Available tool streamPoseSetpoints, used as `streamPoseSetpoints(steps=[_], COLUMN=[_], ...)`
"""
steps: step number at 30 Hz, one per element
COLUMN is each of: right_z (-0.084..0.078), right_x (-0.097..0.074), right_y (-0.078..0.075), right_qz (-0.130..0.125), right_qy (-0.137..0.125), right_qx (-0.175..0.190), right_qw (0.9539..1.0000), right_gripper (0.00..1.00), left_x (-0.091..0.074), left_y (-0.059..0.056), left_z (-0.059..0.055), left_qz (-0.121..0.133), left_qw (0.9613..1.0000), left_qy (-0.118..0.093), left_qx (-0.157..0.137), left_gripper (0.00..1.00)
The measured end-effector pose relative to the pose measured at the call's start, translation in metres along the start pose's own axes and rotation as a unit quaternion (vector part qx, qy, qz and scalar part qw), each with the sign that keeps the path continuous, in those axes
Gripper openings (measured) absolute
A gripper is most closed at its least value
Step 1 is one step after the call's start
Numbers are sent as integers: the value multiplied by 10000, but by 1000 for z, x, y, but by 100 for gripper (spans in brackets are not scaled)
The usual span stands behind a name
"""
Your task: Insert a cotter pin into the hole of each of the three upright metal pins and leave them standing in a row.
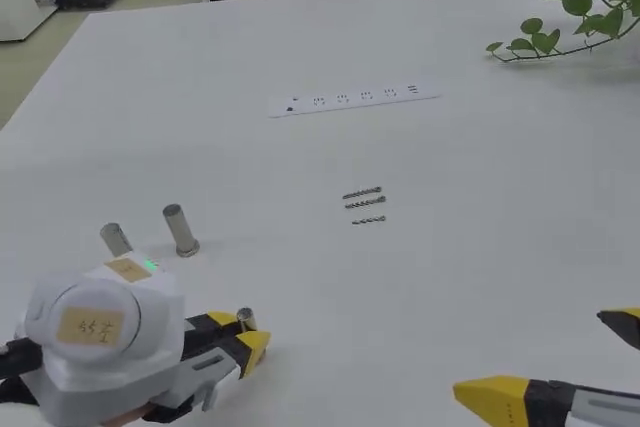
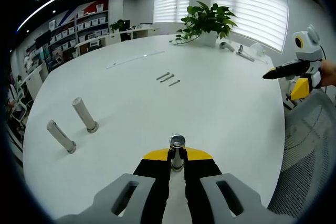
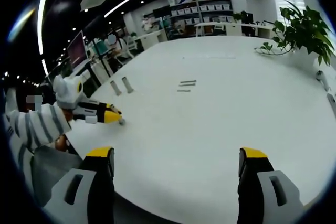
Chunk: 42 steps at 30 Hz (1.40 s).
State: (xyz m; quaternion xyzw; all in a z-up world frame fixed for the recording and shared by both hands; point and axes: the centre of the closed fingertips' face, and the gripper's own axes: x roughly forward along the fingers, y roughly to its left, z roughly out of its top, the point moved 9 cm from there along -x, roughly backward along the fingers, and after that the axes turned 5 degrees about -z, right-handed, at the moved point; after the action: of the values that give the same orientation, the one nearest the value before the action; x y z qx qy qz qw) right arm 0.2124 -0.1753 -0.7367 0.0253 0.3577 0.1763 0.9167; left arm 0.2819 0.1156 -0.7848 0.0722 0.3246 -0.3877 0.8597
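Observation:
My left gripper [image 1: 247, 333] [image 2: 177, 156] is shut on a short metal pin [image 1: 245, 319] [image 2: 177, 149], which stands upright on the white table near its front left. Two more metal pins [image 1: 178, 230] [image 1: 116, 239] stand side by side a little farther back and to the left, and the left gripper view shows them too [image 2: 84, 114] [image 2: 60, 136]. Three cotter pins [image 1: 364, 204] [image 2: 168, 78] [image 3: 186, 84] lie in a small stack at the table's middle. My right gripper [image 1: 530, 352] [image 3: 177, 156] hovers open and holds nothing at the front right.
A white power strip [image 1: 355, 99] lies beyond the cotter pins. A leafy plant [image 1: 585, 7] [image 2: 207, 19] reaches in at the far right. The table edge [image 3: 157, 203] runs close under my right gripper. Chairs and shelves stand beyond the table.

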Motion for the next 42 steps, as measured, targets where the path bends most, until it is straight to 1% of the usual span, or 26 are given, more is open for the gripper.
streamPoseSetpoints(steps=[5, 7, 12, 13, 14, 16, 18, 19, 20, 22, 24, 25, 26, 27, 29, 32, 35, 36, 37, 39, 41, 42], right_z=[0, -1, -5, -6, -6, -7, -8, -8, -7, -6, -5, -5, -4, -4, -4, -4, -5, -5, -5, -5, -5, -5], right_x=[1, 1, 2, 2, 2, 3, 3, 3, 3, 3, 3, 2, 2, 2, 1, 0, 0, 0, 0, 1, 1, 1], right_y=[1, 2, 3, 3, 3, 4, 4, 4, 4, 5, 7, 7, 7, 7, 7, 8, 8, 9, 9, 11, 11, 12], right_qz=[3, 11, 44, 47, 51, 61, 63, 49, 54, 76, 88, 89, 85, 80, 74, 75, 73, 76, 85, 102, 115, 118], right_qy=[-10, -6, 78, 85, 95, 129, 163, 161, 150, 144, 113, 111, 111, 113, 111, 101, 120, 123, 126, 152, 168, 170], right_qx=[10, 10, 8, 5, 5, 13, 4, -29, -58, -58, -52, -56, -69, -79, -85, -73, -74, -76, -80, -94, -113, -115], right_qw=[10000, 10000, 10000, 10000, 9999, 9999, 9998, 9999, 9999, 9999, 9999, 9999, 9999, 9999, 9999, 9999, 9999, 9999, 9999, 9998, 9997, 9997], right_gripper=[100, 100, 100, 100, 100, 99, 98, 97, 96, 96, 96, 96, 96, 96, 97, 97, 97, 97, 97, 97, 97, 97], left_x=[0, 0, 1, 1, 1, 1, 1, 1, 1, 1, 3, 2, 2, 2, 1, -2, -5, -7, -7, -10, -14, -15], left_y=[-3, -4, -6, -6, -7, -8, -8, -8, -8, -9, -10, -9, -9, -8, -9, -10, -10, -10, -11, -12, -10, -10], left_z=[-3, -4, -4, -4, -4, -5, -5, -5, -5, -6, -10, -12, -16, -18, -19, -19, -18, -17, -16, -15, -14, -12], left_qz=[-11, -18, -35, -38, -49, -52, -40, -12, -6, 20, 61, 85, 103, 203, 166, 89, 109, 122, 87, -47, -39, 3], left_qw=[10000, 10000, 9999, 9999, 9998, 9997, 9998, 9999, 9999, 9999, 9999, 9998, 9993, 9988, 9991, 9996, 9997, 9999, 9998, 9980, 9977, 9961], left_qy=[18, -27, -101, -101, -80, -73, -75, -102, -118, -121, -2, 137, 327, 419, 354, 258, 168, 50, -140, -343, -406, -517], left_qx=[11, 61, 51, 72, 189, 241, 179, -21, -51, 25, 100, 135, 151, 162, 166, 119, 156, 52, -137, -523, -536, -716], left_gripper=[7, 7, 7, 7, 7, 7, 7, 8, 8, 8, 8, 8, 9, 10, 14, 24, 33, 35, 37, 40, 47, 51])
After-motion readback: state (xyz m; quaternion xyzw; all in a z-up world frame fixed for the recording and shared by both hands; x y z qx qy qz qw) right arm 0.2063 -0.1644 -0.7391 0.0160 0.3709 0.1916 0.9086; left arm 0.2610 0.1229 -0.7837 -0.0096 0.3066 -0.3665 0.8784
